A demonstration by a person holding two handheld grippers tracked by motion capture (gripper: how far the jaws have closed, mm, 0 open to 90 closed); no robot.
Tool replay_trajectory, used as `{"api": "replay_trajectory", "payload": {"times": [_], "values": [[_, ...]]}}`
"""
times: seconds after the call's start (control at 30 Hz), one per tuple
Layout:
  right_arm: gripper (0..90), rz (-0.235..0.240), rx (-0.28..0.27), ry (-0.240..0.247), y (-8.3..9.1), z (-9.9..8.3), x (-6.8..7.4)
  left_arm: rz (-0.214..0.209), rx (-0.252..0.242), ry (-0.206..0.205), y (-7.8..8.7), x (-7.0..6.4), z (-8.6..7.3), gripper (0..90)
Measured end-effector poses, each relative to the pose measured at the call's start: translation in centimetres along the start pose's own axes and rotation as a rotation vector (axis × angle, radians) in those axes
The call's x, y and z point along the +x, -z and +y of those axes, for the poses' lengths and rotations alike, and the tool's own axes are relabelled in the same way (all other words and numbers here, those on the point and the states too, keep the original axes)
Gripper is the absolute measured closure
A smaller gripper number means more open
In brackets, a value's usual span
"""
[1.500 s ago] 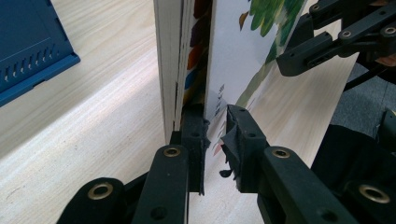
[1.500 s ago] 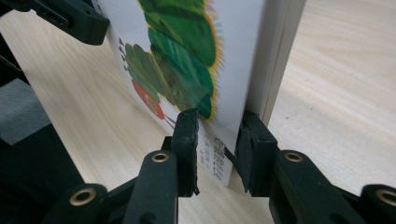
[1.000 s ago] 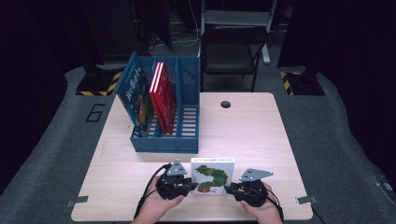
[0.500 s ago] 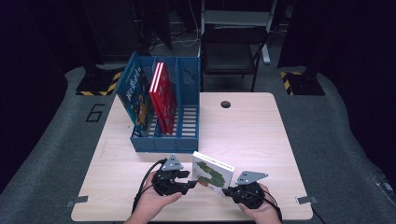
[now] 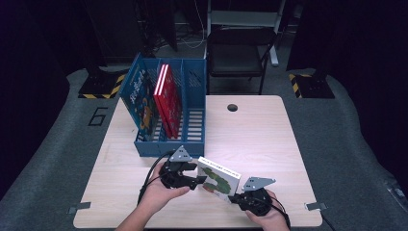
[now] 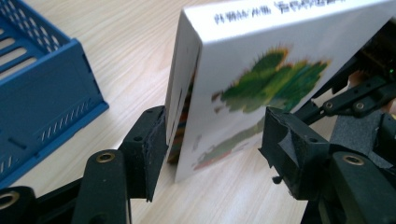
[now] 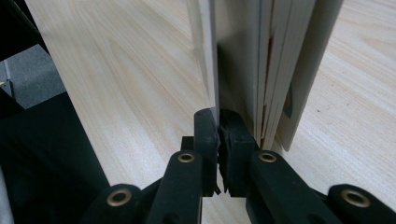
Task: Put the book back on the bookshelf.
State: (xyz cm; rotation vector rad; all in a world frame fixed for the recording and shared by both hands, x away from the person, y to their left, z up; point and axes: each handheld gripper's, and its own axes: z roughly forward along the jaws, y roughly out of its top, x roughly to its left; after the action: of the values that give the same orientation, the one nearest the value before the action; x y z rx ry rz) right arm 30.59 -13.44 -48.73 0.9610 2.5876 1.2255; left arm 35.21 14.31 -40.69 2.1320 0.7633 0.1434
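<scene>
Operator: High view check. What differs from the frame one second back?

Technician: The book (image 5: 219, 178) lay flat on the table (image 5: 260, 134) then, cover up. It now stands on one long edge, tilted, near the front of the table between the two grippers. Judgement: the lift to upright is under way, as needed before the book can go into the blue rack (image 5: 166, 113).

Operator: Claw state?

Technician: The right gripper (image 7: 218, 122) has its jaws closed together, pinching one cover board at the book's edge; the pages hang loose beside it. The left gripper (image 6: 212, 140) has its jaws apart, one on each side of the book's lower corner, not pressing on it.

Operator: Orientation of the book?

Technician: In the high view the long axis runs from upper left to lower right, roughly along the table front. The white spine faces up and away; the green picture cover faces the person. The rack slots, already holding a red book (image 5: 168, 98) and one more, run front to back, so a turn is probably required.
</scene>
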Motion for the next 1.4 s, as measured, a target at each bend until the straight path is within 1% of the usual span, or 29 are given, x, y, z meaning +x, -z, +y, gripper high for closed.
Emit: {"api": "replay_trajectory", "payload": {"times": [0.03,0.07,0.13,0.17,0.23,0.3,0.33,0.37,0.43,0.47,0.5,0.53,0.57,0.63,0.67,0.7,0.8,0.9,0.97,1.03,1.07,1.1,1.13,1.2,1.23,1.27,1.33,1.37,1.4], "values": [[84.0,0.009,0.001,-0.02,0.0,0.0,0.1,-0.01,-0.002,-0.004,-0.1,0.0,0.2,40.4],[82.7,0.008,-0.002,-0.027,0.0,-0.1,0.1,-0.02,-0.007,0.001,-0.1,0.0,0.3,40.5],[81.8,0.0,0.009,-0.004,0.0,-0.1,0.0,-0.018,-0.013,-0.003,-0.2,-0.2,0.6,40.0],[81.7,0.001,0.008,-0.007,0.1,-0.1,0.0,-0.009,-0.015,-0.012,-0.2,-0.2,0.7,40.7],[82.5,-0.002,-0.002,-0.014,0.1,-0.1,0.0,-0.01,-0.015,-0.017,-0.1,-0.2,0.9,40.7],[84.5,0.001,0.009,-0.023,0.1,-0.2,-0.1,-0.013,-0.025,-0.015,0.1,-0.3,1.2,41.0],[84.9,-0.003,0.004,-0.019,0.1,-0.2,-0.1,-0.014,-0.029,-0.014,0.4,-0.2,1.3,40.9],[85.1,-0.004,0.005,-0.018,0.0,-0.2,-0.1,-0.007,-0.034,-0.027,0.6,-0.2,1.5,40.9],[84.9,0.001,0.01,-0.02,0.1,-0.2,-0.2,-0.007,-0.044,-0.034,1.1,-0.3,2.0,40.7],[84.8,0.009,0.01,-0.031,0.1,-0.2,-0.1,-0.003,-0.044,-0.044,1.3,-0.3,2.2,40.6],[84.6,0.003,0.008,-0.025,0.0,-0.2,-0.2,0.0,-0.046,-0.057,1.5,-0.4,2.4,40.6],[84.4,-0.003,0.007,-0.019,0.0,-0.2,-0.2,-0.002,-0.055,-0.059,1.7,-0.5,2.7,40.5],[84.4,0.006,0.005,-0.038,0.0,-0.2,-0.1,-0.004,-0.059,-0.062,1.9,-0.5,3.0,40.5],[84.3,0.006,0.009,-0.033,0.0,-0.2,-0.1,-0.009,-0.066,-0.067,2.0,-0.7,3.4,40.5],[84.2,-0.002,0.012,-0.024,0.0,-0.2,-0.2,-0.007,-0.065,-0.077,2.0,-0.9,3.5,40.6],[84.2,-0.002,0.008,-0.031,0.0,-0.3,-0.2,-0.001,-0.061,-0.084,2.0,-0.9,3.6,40.7],[84.2,0.001,0.009,-0.024,-0.1,-0.3,-0.2,0.009,-0.051,-0.09,1.8,-0.9,3.7,41.9],[84.3,-0.001,0.008,-0.024,-0.1,-0.3,-0.2,-0.005,-0.045,-0.089,1.5,-0.8,3.8,41.7],[84.3,0.007,0.007,-0.036,-0.1,-0.3,-0.2,-0.011,-0.026,-0.106,1.3,-0.7,4.0,40.5],[84.1,0.012,0.012,-0.043,-0.1,-0.3,-0.2,-0.015,-0.021,-0.111,1.2,-0.7,4.1,39.2],[83.4,0.011,0.015,-0.049,-0.1,-0.3,-0.2,-0.018,-0.019,-0.111,1.1,-0.6,4.2,39.2],[82.3,0.001,0.017,-0.035,-0.1,-0.3,-0.3,-0.021,-0.018,-0.108,1.1,-0.6,4.2,39.3],[81.6,0.004,0.018,-0.039,-0.1,-0.4,-0.4,-0.028,-0.018,-0.1,1.1,-0.6,4.1,39.6],[78.9,0.006,0.012,-0.065,0.0,-0.4,-0.3,-0.024,-0.012,-0.11,1.2,-0.6,4.1,40.7],[77.7,0.009,0.015,-0.057,0.0,-0.3,-0.4,-0.025,-0.012,-0.107,1.2,-0.7,4.1,41.2],[76.7,0.013,0.012,-0.066,0.1,-0.3,-0.4,-0.031,-0.006,-0.109,1.3,-0.7,4.1,41.4],[74.5,0.031,0.009,-0.068,0.4,-0.3,-0.4,-0.023,-0.005,-0.121,1.3,-0.8,4.1,41.8],[73.3,0.02,0.0,-0.063,0.5,-0.2,-0.4,-0.023,-0.008,-0.115,1.3,-0.9,4.1,42.1],[72.0,0.024,0.001,-0.061,0.7,-0.2,-0.5,-0.021,-0.006,-0.118,1.3,-0.9,4.1,42.2]]}}
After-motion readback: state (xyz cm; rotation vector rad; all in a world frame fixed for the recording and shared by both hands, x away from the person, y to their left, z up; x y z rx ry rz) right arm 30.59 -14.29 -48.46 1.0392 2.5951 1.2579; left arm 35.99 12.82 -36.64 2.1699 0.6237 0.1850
